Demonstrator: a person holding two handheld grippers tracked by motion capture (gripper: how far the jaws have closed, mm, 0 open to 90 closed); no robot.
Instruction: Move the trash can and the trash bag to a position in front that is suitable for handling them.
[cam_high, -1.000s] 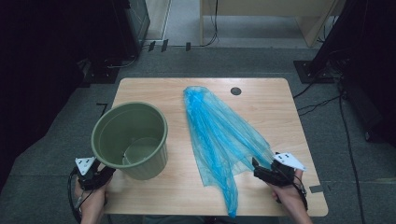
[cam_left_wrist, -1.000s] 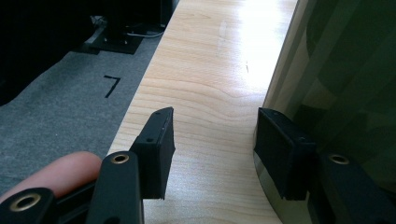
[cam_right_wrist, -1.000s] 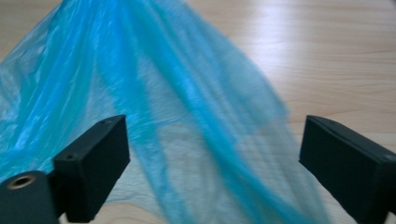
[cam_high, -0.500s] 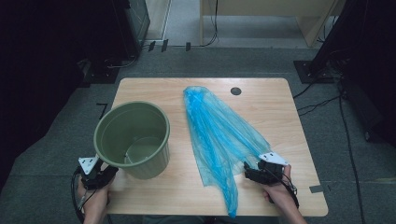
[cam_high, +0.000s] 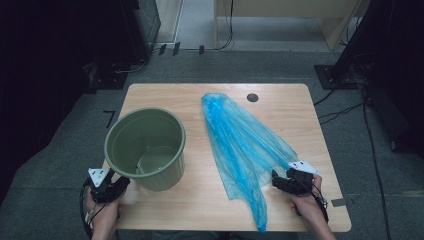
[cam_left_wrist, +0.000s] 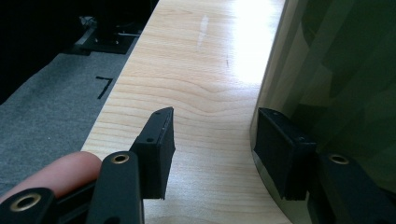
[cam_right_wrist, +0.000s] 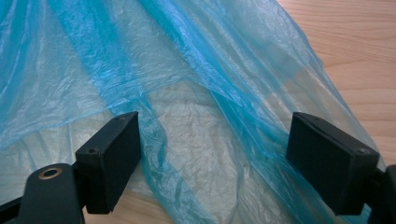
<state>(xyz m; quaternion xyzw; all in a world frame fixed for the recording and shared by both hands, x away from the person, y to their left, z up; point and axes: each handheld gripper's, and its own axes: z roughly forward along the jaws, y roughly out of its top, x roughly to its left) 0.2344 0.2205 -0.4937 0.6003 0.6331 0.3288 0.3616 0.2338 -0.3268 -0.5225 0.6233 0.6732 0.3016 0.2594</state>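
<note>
A green plastic bucket (cam_high: 145, 147) stands upright on the left half of the wooden table (cam_high: 200, 205). A crumpled blue plastic bag (cam_high: 240, 137) lies flat to its right, its narrow end trailing to the front edge. My left gripper (cam_high: 121, 184) rests at the bucket's near-left base. In the left gripper view it (cam_left_wrist: 217, 144) is open, one pad (cam_left_wrist: 280, 149) close against the bucket wall (cam_left_wrist: 336, 70). My right gripper (cam_high: 276, 178) sits low at the bag's right edge. Its jaws (cam_right_wrist: 212, 154) have just been closing slightly but stand wide, with bag film (cam_right_wrist: 187, 74) lying loose between them.
A black round grommet (cam_high: 252, 97) sits near the table's far edge. Grey carpet with cables surrounds the table, with dark equipment at left and right and a wooden desk behind. Bare wood lies right of the bag (cam_right_wrist: 355, 42) and left of the bucket (cam_left_wrist: 187, 70).
The right hand has come down and left, bringing its gripper onto the bag's right edge. The left gripper, bucket and bag have stayed put.
</note>
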